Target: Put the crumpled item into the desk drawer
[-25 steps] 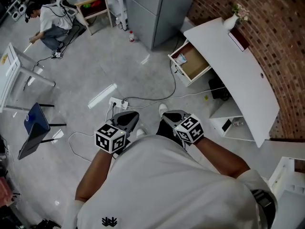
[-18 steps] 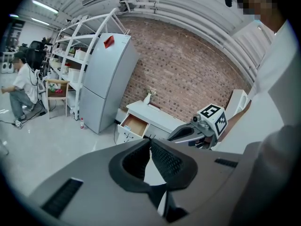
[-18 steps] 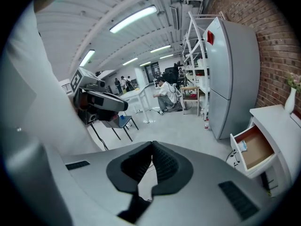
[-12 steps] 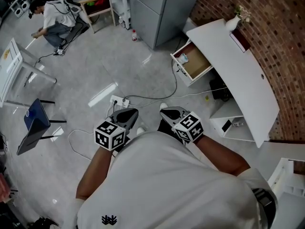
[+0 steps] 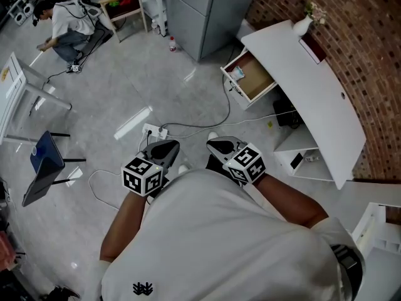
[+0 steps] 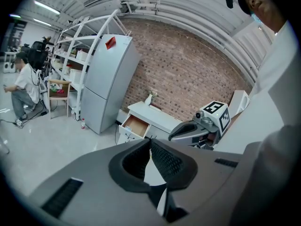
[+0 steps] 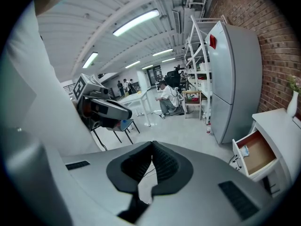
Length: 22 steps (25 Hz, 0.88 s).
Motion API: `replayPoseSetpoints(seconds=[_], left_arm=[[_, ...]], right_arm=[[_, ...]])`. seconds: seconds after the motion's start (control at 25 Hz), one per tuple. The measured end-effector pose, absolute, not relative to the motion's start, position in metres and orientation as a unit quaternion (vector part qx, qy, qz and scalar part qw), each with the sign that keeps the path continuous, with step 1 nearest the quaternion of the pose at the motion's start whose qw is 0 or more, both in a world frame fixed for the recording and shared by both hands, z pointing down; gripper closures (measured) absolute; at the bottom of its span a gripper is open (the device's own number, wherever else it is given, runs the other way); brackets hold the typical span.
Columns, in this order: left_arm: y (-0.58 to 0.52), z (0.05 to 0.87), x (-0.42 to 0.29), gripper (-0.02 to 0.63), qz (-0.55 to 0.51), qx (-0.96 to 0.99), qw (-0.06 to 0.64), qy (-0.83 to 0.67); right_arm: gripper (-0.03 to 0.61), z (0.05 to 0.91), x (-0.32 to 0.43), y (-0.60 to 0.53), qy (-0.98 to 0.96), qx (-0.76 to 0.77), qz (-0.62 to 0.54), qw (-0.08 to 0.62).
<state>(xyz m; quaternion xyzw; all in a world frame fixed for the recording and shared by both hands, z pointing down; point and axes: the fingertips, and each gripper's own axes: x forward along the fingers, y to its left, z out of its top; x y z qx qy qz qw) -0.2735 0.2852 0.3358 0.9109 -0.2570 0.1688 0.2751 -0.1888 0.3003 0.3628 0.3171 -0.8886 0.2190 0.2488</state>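
Observation:
The white desk (image 5: 313,93) stands at the right against the brick wall, its wooden drawer (image 5: 254,80) pulled open. A small pale crumpled item (image 5: 236,74) lies at the drawer's front corner; it also shows in the right gripper view (image 7: 243,150). My left gripper (image 5: 161,148) and right gripper (image 5: 219,145) are held close to my body over the floor, well short of the desk. Both are shut, pads touching with nothing between them, as their own views show: left gripper (image 6: 150,141), right gripper (image 7: 151,145). The drawer (image 6: 135,125) appears far ahead of the left jaws.
A power strip (image 5: 156,132) and cables (image 5: 222,115) lie on the floor between me and the desk. A grey fridge (image 5: 203,11) stands behind the drawer. A vase (image 5: 302,25) sits on the desk. A blue chair (image 5: 44,162), a white table (image 5: 15,93) and a crouching person (image 5: 66,27) are at the left.
The view has drifted slightly, with the desk and drawer shifting a little in the frame. Both grippers stay shut and close to my body.

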Motion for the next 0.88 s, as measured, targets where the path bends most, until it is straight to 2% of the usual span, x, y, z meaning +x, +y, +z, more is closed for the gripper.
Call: replayPoseSetpoints(seconds=[0.88], left_arm=[[0.292,0.341,-0.271,0.583,0.174,0.909,0.279,-0.257]], right_arm=[[0.551,0.348,-0.191,0.298,-0.896,0.314,0.207,0.234]])
